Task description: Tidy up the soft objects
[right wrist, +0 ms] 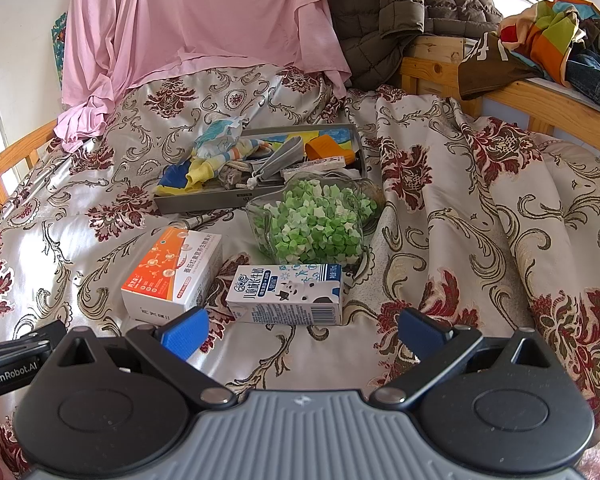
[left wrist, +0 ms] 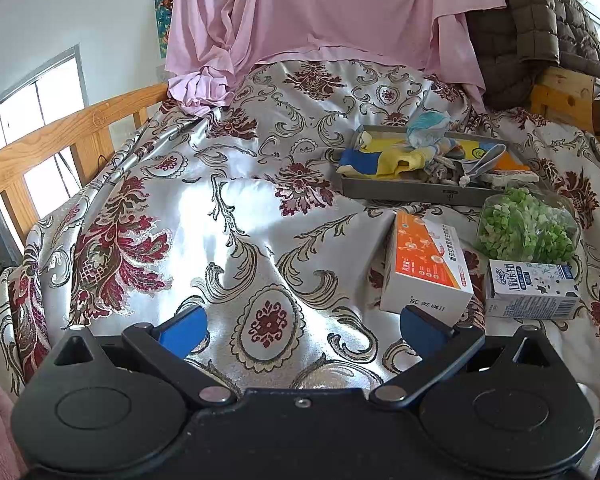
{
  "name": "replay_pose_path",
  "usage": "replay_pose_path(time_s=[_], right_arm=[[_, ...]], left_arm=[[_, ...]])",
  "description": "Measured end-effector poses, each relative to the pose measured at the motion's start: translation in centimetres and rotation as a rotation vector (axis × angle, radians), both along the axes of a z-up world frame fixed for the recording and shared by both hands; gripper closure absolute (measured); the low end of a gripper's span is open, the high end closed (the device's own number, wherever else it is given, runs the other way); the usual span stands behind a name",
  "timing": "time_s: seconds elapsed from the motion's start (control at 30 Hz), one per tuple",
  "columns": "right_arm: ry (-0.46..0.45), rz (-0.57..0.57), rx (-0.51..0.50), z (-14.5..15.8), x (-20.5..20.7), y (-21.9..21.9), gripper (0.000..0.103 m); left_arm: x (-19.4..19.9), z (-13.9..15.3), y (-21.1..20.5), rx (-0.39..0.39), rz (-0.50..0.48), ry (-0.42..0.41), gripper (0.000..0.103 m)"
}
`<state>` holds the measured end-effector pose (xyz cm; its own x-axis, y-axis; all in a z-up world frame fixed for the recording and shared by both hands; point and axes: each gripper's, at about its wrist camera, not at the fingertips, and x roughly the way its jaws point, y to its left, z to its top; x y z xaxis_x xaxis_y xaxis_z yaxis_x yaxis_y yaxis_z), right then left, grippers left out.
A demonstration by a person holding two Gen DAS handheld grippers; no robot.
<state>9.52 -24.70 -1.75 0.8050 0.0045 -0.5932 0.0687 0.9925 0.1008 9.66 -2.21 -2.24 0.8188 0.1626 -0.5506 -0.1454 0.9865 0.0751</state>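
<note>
A grey tray (right wrist: 204,201) (left wrist: 412,192) lies on the bed, filled with soft things: a blue and yellow cloth (right wrist: 180,178) (left wrist: 374,162), a striped sock bundle (right wrist: 224,144) (left wrist: 430,130), a grey pouch (right wrist: 278,162) and an orange piece (right wrist: 326,147). In front of the tray stand a clear jar of green paper stars (right wrist: 314,224) (left wrist: 524,228), an orange and white box (right wrist: 172,272) (left wrist: 424,268) and a small milk carton (right wrist: 286,294) (left wrist: 532,288). My left gripper (left wrist: 304,326) is open over bare bedspread, left of the box. My right gripper (right wrist: 302,332) is open just short of the milk carton.
A shiny floral bedspread (right wrist: 480,216) covers the bed. A pink sheet (right wrist: 204,20) hangs at the head, a quilted brown jacket (right wrist: 400,12) beside it. Wooden rails (left wrist: 60,136) (right wrist: 540,100) run along both sides, with clothes (right wrist: 548,36) piled on the right rail.
</note>
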Motion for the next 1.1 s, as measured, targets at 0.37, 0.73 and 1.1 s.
replay_pose_path(time_s=[0.37,0.73,1.1], right_arm=[[0.000,0.000,0.000,0.01,0.01,0.02,0.000],[0.000,0.000,0.000,0.01,0.00,0.02,0.000],[0.000,0.000,0.000,-0.01,0.00,0.01,0.000]], left_arm=[[-0.10,-0.01,0.03,0.000,0.000,0.001,0.001],[-0.02,0.02,0.01,0.001,0.002,0.003,0.001],[-0.16,0.03,-0.06,0.000,-0.013,-0.002,0.001]])
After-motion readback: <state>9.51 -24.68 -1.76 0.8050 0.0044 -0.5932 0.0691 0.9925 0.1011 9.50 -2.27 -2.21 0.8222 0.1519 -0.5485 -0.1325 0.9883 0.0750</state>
